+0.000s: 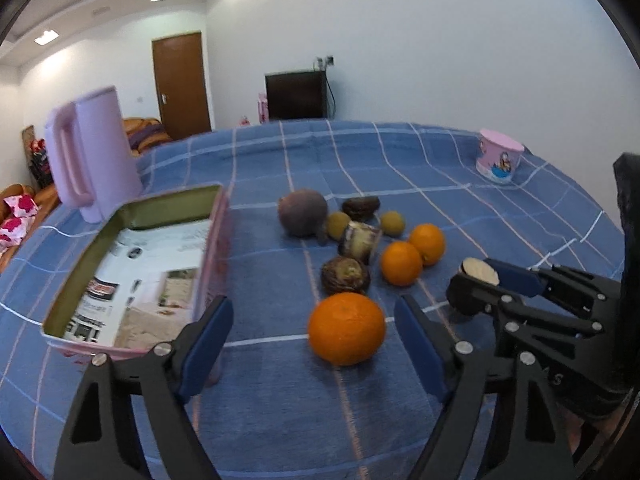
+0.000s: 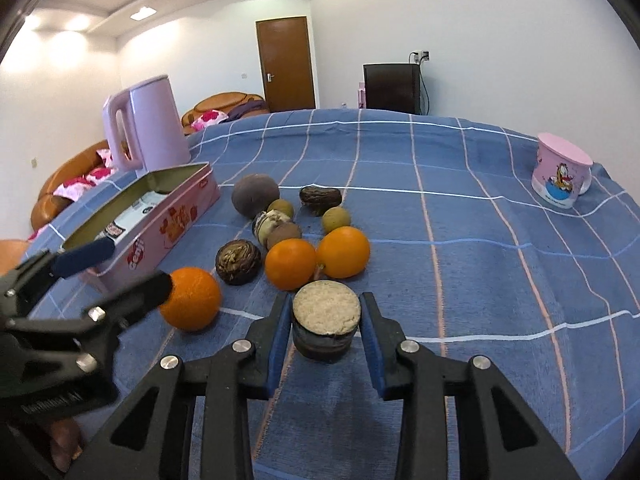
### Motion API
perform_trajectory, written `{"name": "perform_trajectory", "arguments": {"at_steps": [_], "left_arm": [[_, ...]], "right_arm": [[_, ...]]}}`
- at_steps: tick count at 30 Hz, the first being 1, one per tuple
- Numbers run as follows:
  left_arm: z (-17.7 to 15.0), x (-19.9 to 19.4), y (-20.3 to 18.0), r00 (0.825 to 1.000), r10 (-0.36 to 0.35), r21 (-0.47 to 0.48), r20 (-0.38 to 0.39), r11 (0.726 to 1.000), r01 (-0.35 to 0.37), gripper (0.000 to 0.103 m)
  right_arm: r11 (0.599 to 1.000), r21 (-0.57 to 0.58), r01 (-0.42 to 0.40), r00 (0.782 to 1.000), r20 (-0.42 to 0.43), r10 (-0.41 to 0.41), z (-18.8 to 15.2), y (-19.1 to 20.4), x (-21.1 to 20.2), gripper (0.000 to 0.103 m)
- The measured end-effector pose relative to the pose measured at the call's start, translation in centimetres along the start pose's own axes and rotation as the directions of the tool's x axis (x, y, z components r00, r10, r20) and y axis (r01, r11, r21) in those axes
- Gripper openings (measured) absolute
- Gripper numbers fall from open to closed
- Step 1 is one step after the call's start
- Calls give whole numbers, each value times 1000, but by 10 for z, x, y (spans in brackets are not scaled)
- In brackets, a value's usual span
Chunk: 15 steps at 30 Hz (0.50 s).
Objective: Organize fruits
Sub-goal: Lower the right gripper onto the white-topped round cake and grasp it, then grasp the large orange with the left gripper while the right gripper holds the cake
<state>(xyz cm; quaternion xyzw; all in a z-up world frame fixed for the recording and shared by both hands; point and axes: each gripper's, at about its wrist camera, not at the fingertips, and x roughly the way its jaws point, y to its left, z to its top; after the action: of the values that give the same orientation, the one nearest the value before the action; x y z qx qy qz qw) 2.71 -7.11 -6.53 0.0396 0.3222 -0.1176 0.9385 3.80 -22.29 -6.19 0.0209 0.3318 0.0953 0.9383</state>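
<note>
Blue-padded fingers of the right gripper (image 2: 325,332) sit closest to its camera, clamped on a cut fruit piece (image 2: 325,322) with a pale grainy top and a dark rind; the piece rests low over the blue checked tablecloth (image 2: 480,280), near the front of the fruit cluster. Whether it has cleared the cloth cannot be told. To the left, the left gripper (image 1: 316,344) stands apart around the nearest orange (image 1: 346,329) – its pads flank the fruit without pressing it. Behind lie two more oranges (image 1: 401,263), a wrinkled brown fruit (image 1: 345,275), a large purplish round one (image 1: 303,213) and several small pieces. The open pink tin (image 1: 216,248), lined with printed paper, waits just left of the pile and looks the likely destination.

For the step in hand, the right grip should stay square on the rind, lifting straight up before swinging over the tin's wall. The left should centre on the orange's widest part before closing – off-centre pads would squirt a round fruit away
</note>
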Motion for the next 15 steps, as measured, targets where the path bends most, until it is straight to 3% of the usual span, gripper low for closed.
{"name": "perform_trajectory", "arguments": {"at_steps": [4, 7, 15], "left_arm": [[1, 12, -2, 999, -24, 0, -48, 1000, 24, 68], [1, 16, -2, 996, -51, -2, -73, 999, 51, 67], [-1, 24, -4, 986, -98, 3, -133, 995, 99, 51]], "right_arm": [[1000, 4, -1, 1000, -3, 1, 1, 2, 3, 36], [1000, -3, 0, 1000, -12, 0, 0, 2, 4, 36], [999, -40, -3, 999, -38, 2, -1, 8, 9, 36]]}}
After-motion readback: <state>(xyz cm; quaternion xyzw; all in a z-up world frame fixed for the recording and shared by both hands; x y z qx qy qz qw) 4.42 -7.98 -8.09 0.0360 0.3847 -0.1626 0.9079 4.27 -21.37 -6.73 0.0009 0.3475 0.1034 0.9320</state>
